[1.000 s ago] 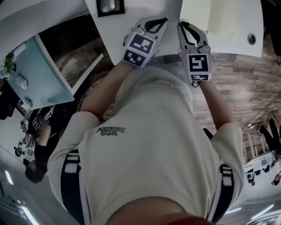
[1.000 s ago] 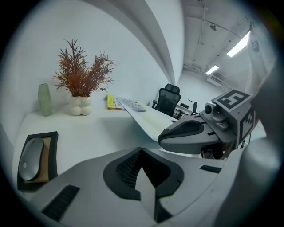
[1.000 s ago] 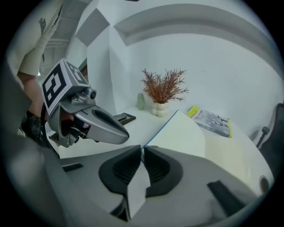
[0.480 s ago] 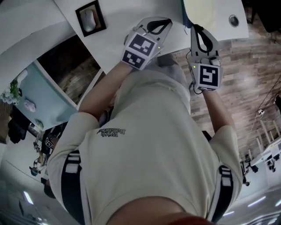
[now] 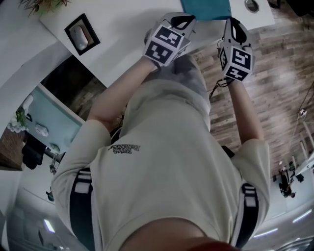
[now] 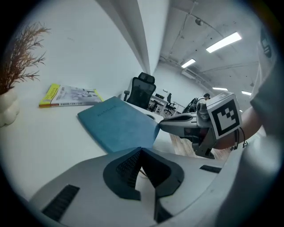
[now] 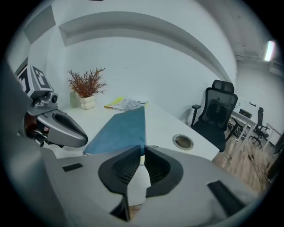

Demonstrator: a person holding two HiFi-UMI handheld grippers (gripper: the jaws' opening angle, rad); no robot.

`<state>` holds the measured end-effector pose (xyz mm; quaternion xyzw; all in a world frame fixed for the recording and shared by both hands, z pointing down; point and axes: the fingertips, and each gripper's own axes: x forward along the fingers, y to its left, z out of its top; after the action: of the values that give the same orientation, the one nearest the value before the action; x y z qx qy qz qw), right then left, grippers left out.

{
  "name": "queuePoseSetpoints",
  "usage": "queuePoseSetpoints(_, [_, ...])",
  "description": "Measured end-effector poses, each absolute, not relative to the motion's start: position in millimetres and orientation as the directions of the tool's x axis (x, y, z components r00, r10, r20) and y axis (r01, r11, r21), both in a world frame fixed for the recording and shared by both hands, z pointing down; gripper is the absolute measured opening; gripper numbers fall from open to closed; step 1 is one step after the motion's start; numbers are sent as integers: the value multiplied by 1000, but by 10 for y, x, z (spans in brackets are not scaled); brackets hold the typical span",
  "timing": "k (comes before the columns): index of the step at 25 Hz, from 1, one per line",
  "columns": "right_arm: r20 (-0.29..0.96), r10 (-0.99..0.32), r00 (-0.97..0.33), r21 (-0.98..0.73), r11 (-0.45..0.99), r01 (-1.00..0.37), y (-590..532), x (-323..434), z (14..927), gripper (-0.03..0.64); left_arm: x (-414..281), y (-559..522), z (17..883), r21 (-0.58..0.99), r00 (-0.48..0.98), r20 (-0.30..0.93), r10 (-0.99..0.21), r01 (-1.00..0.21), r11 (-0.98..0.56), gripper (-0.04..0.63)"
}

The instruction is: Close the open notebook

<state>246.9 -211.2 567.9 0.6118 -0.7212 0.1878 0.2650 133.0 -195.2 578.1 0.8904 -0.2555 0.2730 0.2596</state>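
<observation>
The teal notebook lies shut and flat on the white desk, cover up, near the desk's front edge. In the left gripper view the notebook sits just beyond my left gripper, whose jaws are shut with nothing in them. My right gripper hovers at the near corner of the notebook. Its jaws are opening, a narrow gap shows, and nothing is between them. From the head view, the left gripper and right gripper flank the notebook's near edge.
A mouse on a black pad lies at the left. Behind the notebook are a yellow-spined book and a dried plant in a white pot. A round cable hole is to the notebook's right. An office chair stands past the desk's end.
Cream pages of the open notebook showed earlier; now only its teal cover shows, lying shut. Both grippers have shifted along the desk edge and turned.
</observation>
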Motion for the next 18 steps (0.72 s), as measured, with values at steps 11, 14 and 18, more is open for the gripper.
queuePoseSetpoints(11, [585, -793, -170, 73, 261, -963, -1927, 2278, 5345, 38, 1244, -1859, 5620, 293, 696, 634, -337, -620, -728, 14])
queuePoseSetpoints(14, [577, -785, -227, 24, 294, -955, -1838, 2055, 5151, 38, 1160, -1826, 5395, 291, 698, 623, -353, -626, -723, 14])
queuePoseSetpoints(18, [557, -784, -273, 2, 330, -944, -1817, 1874, 4871, 38, 1059, -1798, 5047, 281, 700, 599, -388, -638, -717, 12])
